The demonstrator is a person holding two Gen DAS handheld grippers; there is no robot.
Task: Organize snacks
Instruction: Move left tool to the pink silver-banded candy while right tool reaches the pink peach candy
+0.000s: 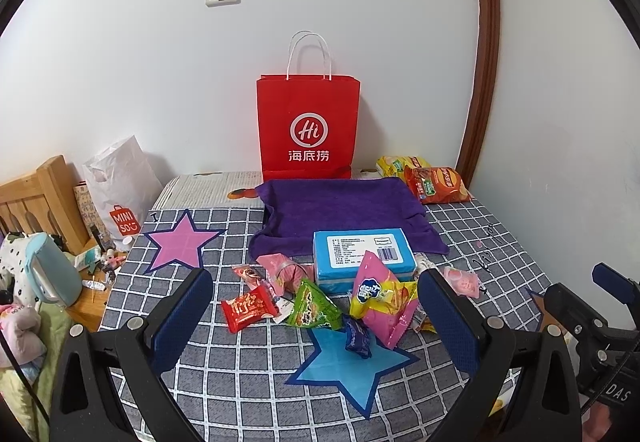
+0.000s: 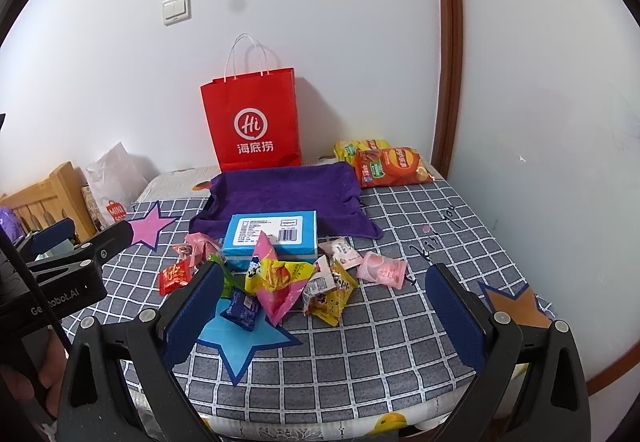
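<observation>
- Left wrist view: left gripper (image 1: 316, 306) wide open, empty — heap of small foil snack packets (image 1: 320, 298) dead ahead between fingers, before blue rectangular box (image 1: 362, 252).
- Right gripper (image 2: 324, 300) also spread, empty; heap left of centre, so left looks nearer.

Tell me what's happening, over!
Both grippers open, left gripper and right gripper empty. Snacks piled by the blue box. Red bag upright behind. Nothing blocking.

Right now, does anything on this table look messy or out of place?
Yes. Small snack packets lie in a loose heap in front of the blue box, some overlapping, one dark blue packet on the blue star. The purple cloth is rumpled at its edges. Nothing looks spilled or torn.
</observation>
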